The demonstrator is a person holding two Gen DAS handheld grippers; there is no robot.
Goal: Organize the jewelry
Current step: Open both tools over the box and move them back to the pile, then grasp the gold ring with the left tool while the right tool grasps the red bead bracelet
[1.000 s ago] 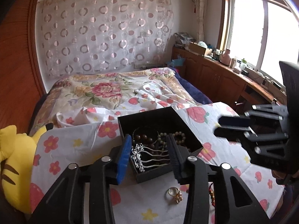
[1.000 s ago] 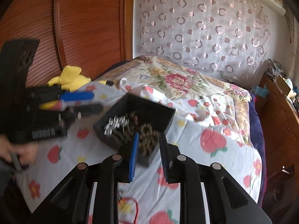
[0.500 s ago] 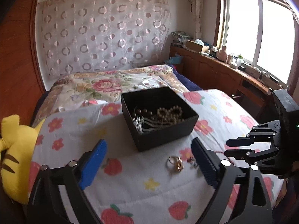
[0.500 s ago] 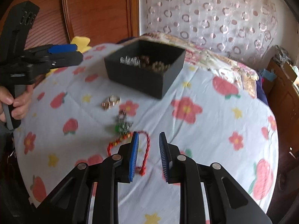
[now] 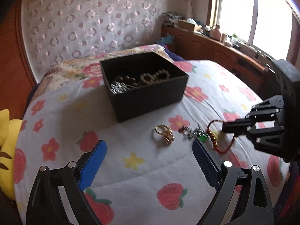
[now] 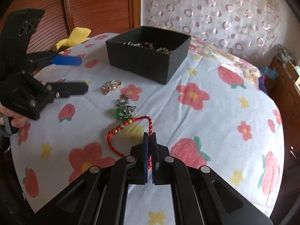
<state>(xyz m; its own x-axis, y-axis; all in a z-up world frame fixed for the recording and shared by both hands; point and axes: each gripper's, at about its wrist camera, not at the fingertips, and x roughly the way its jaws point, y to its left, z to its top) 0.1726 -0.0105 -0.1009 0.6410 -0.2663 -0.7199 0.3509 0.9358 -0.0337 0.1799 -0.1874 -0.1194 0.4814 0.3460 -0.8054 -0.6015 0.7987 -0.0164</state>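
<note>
The right tool [image 6: 150, 136] pinches the red cord bracelet [image 6: 129, 125] lying on the flowered bedspread [image 6: 215, 112]. The left tool [image 5: 148, 150] gapes wide, holding nothing. Between them lie a silver charm [image 6: 124, 108] and gold ring [image 5: 165, 133]; the black box [image 5: 148, 93] of beads stands beyond.

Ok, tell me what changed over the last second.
The right gripper came down from over the black box and shut on the red cord bracelet. The left gripper drew back and opened. The gold ring, silver-green brooch and box stayed put.
</note>
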